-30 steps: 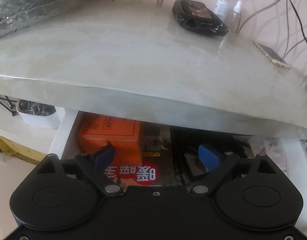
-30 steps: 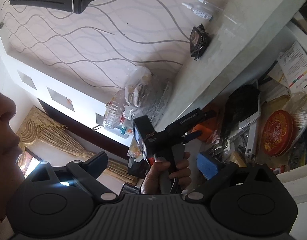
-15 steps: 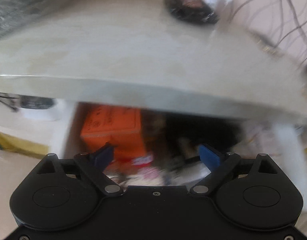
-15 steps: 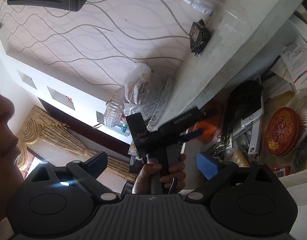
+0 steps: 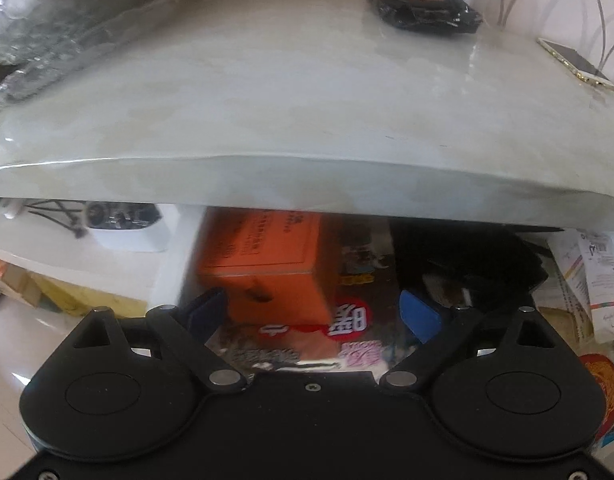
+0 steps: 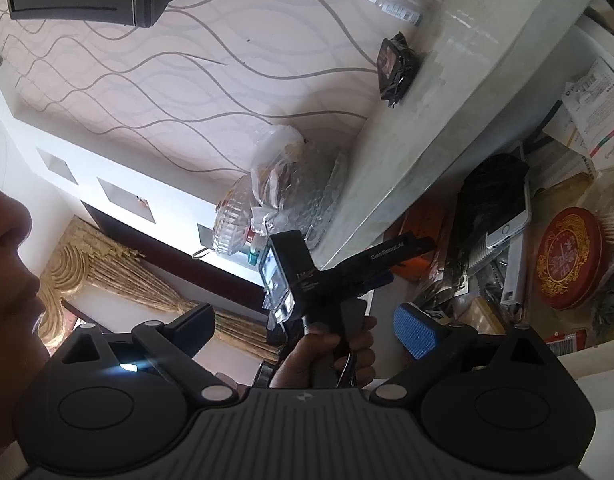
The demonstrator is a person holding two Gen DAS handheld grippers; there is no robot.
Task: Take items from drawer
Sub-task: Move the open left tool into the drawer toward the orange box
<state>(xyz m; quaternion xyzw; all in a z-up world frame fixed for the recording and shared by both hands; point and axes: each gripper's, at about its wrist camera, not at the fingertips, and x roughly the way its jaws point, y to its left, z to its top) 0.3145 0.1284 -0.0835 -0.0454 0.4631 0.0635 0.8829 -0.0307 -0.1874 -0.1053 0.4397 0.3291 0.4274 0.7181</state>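
Two handheld grippers are working at an open white drawer (image 5: 169,248) under a pale marble countertop (image 5: 307,112), and neither is holding anything. From its wrist view, the left gripper (image 5: 313,312) is hanging just above the drawer's front part with its blue-padded fingers (image 5: 421,316) spread wide and nothing between them. An orange cardboard box (image 5: 263,256) is lying directly ahead of those fingers, a little toward the left pad, its near face standing between the two tips; its long axis seems to be running away from the gripper, back under the countertop, so its narrower width is what the fingers would be straddling. A red-and-white printed packet (image 5: 347,320) is lying flat just in front of the box, below the finger line. The right gripper (image 6: 307,322) is staying well back and tilted, its fingers also wide and empty; its view is showing a hand (image 6: 327,354) gripping the left tool's handle, plus a round red tin (image 6: 567,258) and a white smartphone (image 6: 503,226) deeper toward the drawer's right side. The left gripper is plainly the nearer one to the box, so I judge the coming move to be a short forward and downward reach to bracket the box's sides. The countertop's overhang is sitting close above the box's far end, which could be hampering a straight upward lift.
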